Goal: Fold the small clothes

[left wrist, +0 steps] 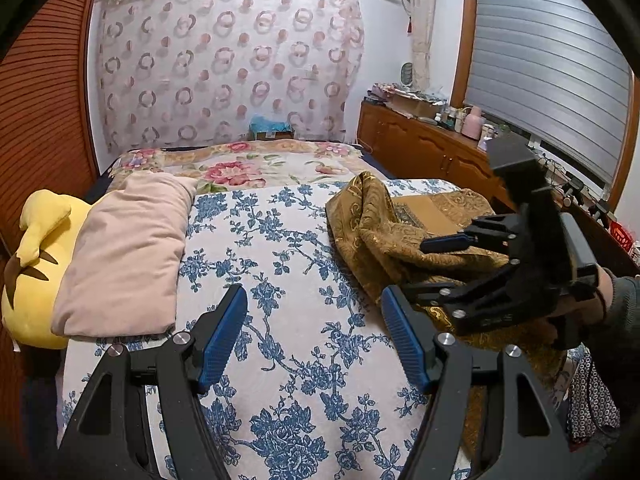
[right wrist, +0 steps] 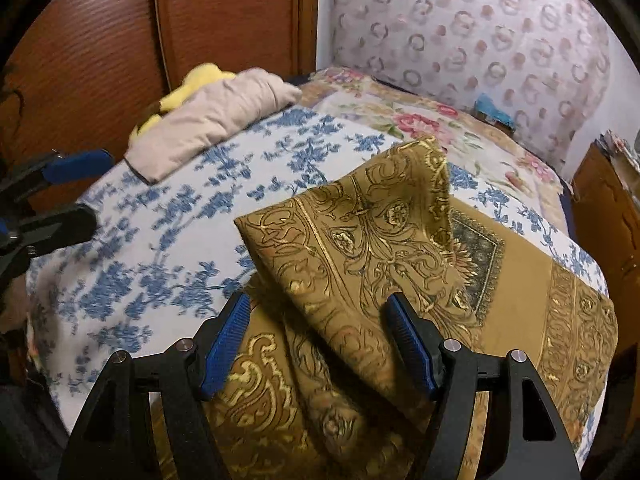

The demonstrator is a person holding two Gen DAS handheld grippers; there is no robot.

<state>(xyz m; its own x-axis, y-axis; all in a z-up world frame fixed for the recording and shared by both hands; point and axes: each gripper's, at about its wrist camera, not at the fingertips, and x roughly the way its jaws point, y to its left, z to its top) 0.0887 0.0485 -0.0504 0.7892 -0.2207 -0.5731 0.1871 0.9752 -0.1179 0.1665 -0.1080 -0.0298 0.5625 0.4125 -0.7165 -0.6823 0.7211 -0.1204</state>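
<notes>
A gold-brown cloth with an ornate pattern (right wrist: pixel 384 240) lies rumpled on the bed, one corner standing up in a peak; it also shows in the left wrist view (left wrist: pixel 384 232) at the right. My right gripper (right wrist: pixel 318 344) is open, its jaws on either side of a raised fold of the cloth, not closed on it. It shows in the left wrist view (left wrist: pixel 416 268) over the cloth. My left gripper (left wrist: pixel 314 336) is open and empty above the blue-flowered bedspread (left wrist: pixel 280 280), left of the cloth. Its fingers (right wrist: pixel 76 168) show at the left edge of the right wrist view.
A beige pillow (left wrist: pixel 124 252) lies on a yellow plush toy (left wrist: pixel 36 240) at the bed's left side. A wooden wardrobe (right wrist: pixel 120 40) stands left. A wooden sideboard (left wrist: pixel 432 148) with clutter runs along the right under a shuttered window. A patterned curtain (left wrist: pixel 228 64) hangs behind.
</notes>
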